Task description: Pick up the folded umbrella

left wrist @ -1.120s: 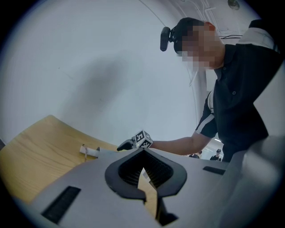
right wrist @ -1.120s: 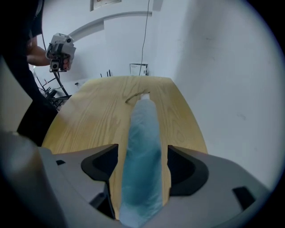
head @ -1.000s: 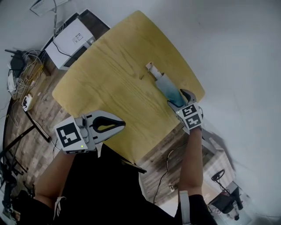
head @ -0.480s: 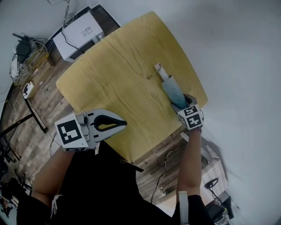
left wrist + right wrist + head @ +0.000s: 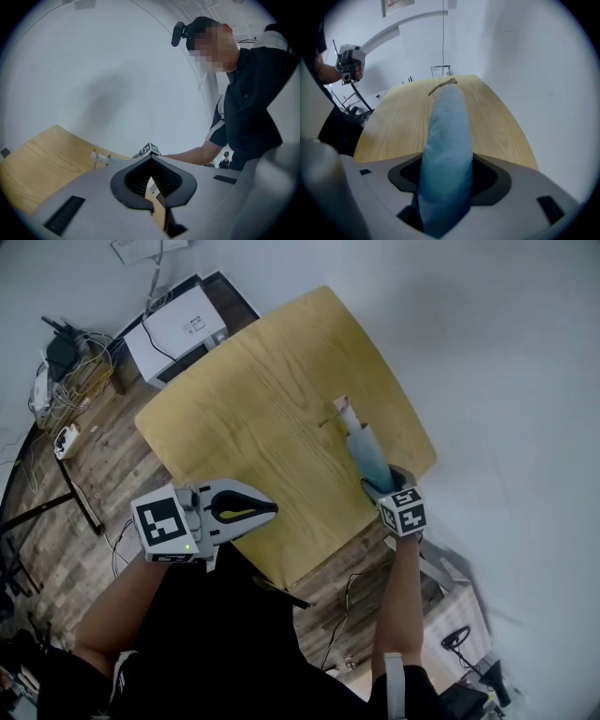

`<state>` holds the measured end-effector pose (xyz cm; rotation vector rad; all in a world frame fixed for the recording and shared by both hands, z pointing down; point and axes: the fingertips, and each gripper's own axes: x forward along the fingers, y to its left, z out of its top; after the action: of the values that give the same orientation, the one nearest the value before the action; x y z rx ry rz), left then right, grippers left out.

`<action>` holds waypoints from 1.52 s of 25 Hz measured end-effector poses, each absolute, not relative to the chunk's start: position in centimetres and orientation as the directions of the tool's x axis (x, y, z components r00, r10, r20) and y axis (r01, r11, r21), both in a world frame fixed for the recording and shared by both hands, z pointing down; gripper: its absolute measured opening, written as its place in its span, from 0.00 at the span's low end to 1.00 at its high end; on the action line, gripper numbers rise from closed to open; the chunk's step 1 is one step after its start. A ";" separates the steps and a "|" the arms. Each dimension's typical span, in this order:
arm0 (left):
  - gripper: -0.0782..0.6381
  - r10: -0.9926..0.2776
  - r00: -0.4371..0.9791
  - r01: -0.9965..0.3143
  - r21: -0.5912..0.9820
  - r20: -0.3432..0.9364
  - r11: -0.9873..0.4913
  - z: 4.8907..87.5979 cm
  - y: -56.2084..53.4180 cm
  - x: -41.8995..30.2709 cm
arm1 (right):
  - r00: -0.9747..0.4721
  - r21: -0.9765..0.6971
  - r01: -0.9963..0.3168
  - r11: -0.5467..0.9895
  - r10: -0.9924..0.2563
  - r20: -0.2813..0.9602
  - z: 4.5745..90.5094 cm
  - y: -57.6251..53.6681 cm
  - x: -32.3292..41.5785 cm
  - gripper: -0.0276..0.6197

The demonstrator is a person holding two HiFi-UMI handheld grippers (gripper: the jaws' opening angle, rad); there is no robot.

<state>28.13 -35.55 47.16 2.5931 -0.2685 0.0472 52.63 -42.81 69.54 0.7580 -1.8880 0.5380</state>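
The folded light-blue umbrella [image 5: 367, 448] lies on the round wooden table [image 5: 253, 399] near its right edge, its white handle [image 5: 345, 412] pointing away from me. My right gripper [image 5: 380, 480] points steeply down over the umbrella's near end. In the right gripper view the umbrella [image 5: 445, 136] runs up between the jaws of the right gripper [image 5: 443, 201], which are closing around it. My left gripper [image 5: 271, 509] hovers level above the table's near edge, shut and empty. The left gripper view shows the left gripper [image 5: 154, 206] and, beyond it, the umbrella's handle [image 5: 99, 158].
A white box-shaped device [image 5: 178, 332] sits on the wooden floor beyond the table's left side, next to tangled cables [image 5: 66, 381]. A white wall [image 5: 506, 381] runs close along the table's right side. A chair base [image 5: 455, 638] stands by my right leg.
The left gripper has drifted slightly right and up. The right gripper has slid a little along the umbrella's near end. The umbrella lies on the table as before.
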 end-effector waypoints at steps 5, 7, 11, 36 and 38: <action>0.12 -0.183 0.982 -0.185 0.480 0.053 -0.857 45.5 -34.2 27.2 | -0.415 -0.088 -0.755 0.650 -0.369 0.832 63.8 -40.1 50.1 0.50; 0.12 -0.162 0.986 -0.158 0.442 0.030 -0.883 44.6 -33.6 26.7 | -0.452 -0.100 -0.766 0.635 -0.422 0.786 60.7 -39.5 48.5 0.50; 0.12 -0.129 0.992 -0.117 0.388 -0.003 -0.914 42.2 -32.5 26.1 | -0.533 -0.132 -0.777 0.615 -0.532 0.658 52.9 -38.1 45.2 0.50; 0.12 0.042 0.990 0.061 0.140 -0.137 -0.988 28.9 -23.0 16.6 | -0.638 -0.243 -0.709 0.662 -0.749 -0.179 24.4 -18.2 28.7 0.50; 0.12 0.051 0.988 0.070 0.130 -0.144 -0.989 28.6 -22.0 16.3 | -0.624 -0.261 -0.704 0.660 -0.751 -0.216 23.9 -16.4 28.8 0.50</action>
<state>16.28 -21.96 28.63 2.9975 0.0921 -0.2122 28.80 -16.40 23.87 1.4156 -3.1369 0.2636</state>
